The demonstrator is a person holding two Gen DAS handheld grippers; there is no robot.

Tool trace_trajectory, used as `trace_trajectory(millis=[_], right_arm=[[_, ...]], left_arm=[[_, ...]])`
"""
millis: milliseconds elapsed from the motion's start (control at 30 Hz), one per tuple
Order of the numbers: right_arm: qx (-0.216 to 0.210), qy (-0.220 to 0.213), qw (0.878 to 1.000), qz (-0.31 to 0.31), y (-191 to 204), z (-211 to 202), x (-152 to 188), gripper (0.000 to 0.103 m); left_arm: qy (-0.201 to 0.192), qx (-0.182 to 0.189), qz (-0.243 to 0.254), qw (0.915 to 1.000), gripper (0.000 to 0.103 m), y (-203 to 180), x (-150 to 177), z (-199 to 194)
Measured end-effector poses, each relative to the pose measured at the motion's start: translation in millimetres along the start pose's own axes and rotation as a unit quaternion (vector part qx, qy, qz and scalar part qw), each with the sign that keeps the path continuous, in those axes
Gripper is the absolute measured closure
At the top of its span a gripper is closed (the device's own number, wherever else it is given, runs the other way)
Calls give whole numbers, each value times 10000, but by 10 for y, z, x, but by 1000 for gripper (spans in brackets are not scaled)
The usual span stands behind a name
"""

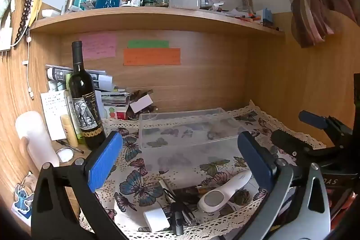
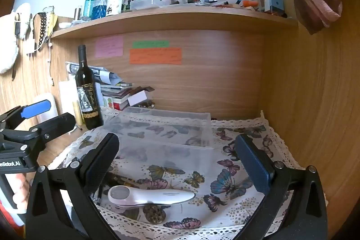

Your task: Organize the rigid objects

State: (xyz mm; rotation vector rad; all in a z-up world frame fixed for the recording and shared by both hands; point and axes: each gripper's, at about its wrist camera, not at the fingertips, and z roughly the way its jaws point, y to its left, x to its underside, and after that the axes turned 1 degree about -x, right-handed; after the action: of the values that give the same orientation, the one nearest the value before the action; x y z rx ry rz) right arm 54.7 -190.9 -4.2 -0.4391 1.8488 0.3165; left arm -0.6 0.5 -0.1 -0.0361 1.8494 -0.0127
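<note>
Both hand-held grippers hang empty, the left hand-held gripper [image 1: 180,159] and right hand-held gripper [image 2: 177,161] each with jaws spread wide. Loose items, a white handheld device [image 2: 150,196] among them, crowd the worktop's near edge, probably awaiting sorting into the clear plastic box [image 1: 189,127] behind, toward the back edge.

Two wrist fisheyes side by side, facing the desk's back wall, close above the butterfly cloth [image 1: 144,186], sharing clear box [image 2: 166,127], wine bottle [image 1: 84,100], shelf [image 2: 175,15]
</note>
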Motion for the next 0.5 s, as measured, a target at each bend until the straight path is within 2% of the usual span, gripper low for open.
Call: trace_trajectory(millis=[233, 300, 500], right_arm=[[14, 8, 10000, 63, -24, -99, 6, 0], [15, 80, 10000, 46, 16, 23, 11, 0], [-19, 88, 9999, 89, -18, 10, 6, 0]], left_arm=[[18, 59, -24, 10000, 0, -5, -1, -17], [6, 76, -37, 10000, 0, 11, 22, -15], [19, 75, -52, 10000, 0, 4, 10, -8]])
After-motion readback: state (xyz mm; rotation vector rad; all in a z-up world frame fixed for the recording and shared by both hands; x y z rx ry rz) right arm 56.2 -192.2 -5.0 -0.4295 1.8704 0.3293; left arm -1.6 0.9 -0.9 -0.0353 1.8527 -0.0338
